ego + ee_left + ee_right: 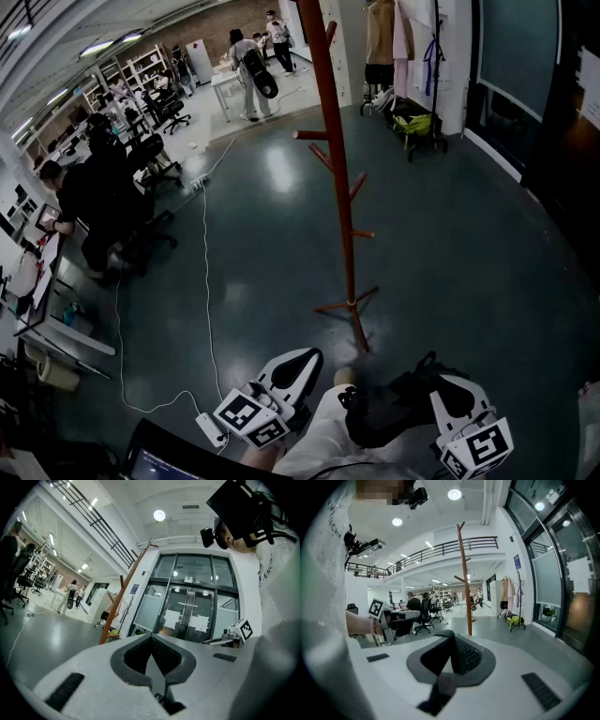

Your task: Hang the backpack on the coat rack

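Note:
The brown wooden coat rack (342,187) stands on the dark floor ahead, its pegs bare. It also shows in the left gripper view (123,599) and the right gripper view (464,583). The black backpack (394,408) hangs low at the bottom of the head view, in front of the person's pale trousers. My right gripper (441,382) is beside it, jaws shut on a dark strap (440,688) of the backpack. My left gripper (309,356) is to the left, jaws closed (152,637) with nothing between them.
A white cable (204,281) runs across the floor to a power strip (208,428). People sit on office chairs at desks (94,202) on the left. A clothes rail with a yellow-green bag (412,124) stands at the back right. Glass doors (192,611) are behind.

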### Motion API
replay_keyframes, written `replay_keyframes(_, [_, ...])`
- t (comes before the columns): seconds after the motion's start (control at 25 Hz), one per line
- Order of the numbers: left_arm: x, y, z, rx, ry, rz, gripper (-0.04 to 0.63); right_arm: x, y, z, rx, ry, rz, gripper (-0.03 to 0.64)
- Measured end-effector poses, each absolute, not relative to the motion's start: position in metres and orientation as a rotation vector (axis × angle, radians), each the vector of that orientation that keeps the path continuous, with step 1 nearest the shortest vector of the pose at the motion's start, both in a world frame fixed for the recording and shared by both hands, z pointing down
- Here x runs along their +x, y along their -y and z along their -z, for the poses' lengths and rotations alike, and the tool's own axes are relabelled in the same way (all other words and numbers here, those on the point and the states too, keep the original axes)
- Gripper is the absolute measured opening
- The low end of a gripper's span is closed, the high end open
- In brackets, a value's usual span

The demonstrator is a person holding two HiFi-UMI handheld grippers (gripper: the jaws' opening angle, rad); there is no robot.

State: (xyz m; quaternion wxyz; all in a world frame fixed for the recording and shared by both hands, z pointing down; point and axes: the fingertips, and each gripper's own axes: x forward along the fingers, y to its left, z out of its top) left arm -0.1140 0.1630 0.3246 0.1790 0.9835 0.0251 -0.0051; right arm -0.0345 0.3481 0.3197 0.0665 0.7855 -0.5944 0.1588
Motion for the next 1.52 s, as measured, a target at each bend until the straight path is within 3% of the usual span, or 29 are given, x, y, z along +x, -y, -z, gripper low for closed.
replay_keyframes(1.08, [0.081,-0.006,-0.351,2.706,-0.126,0.075,0.009,0.136,-0.173,-0.334,2.237,1.784,-0.469,0.034])
replay_keyframes(1.52, [0.105,0.029,-0.378,2.669,0.007,0.076,0.009,0.185,-0.127,-0.352,2.175,1.841,-0.492,0.034])
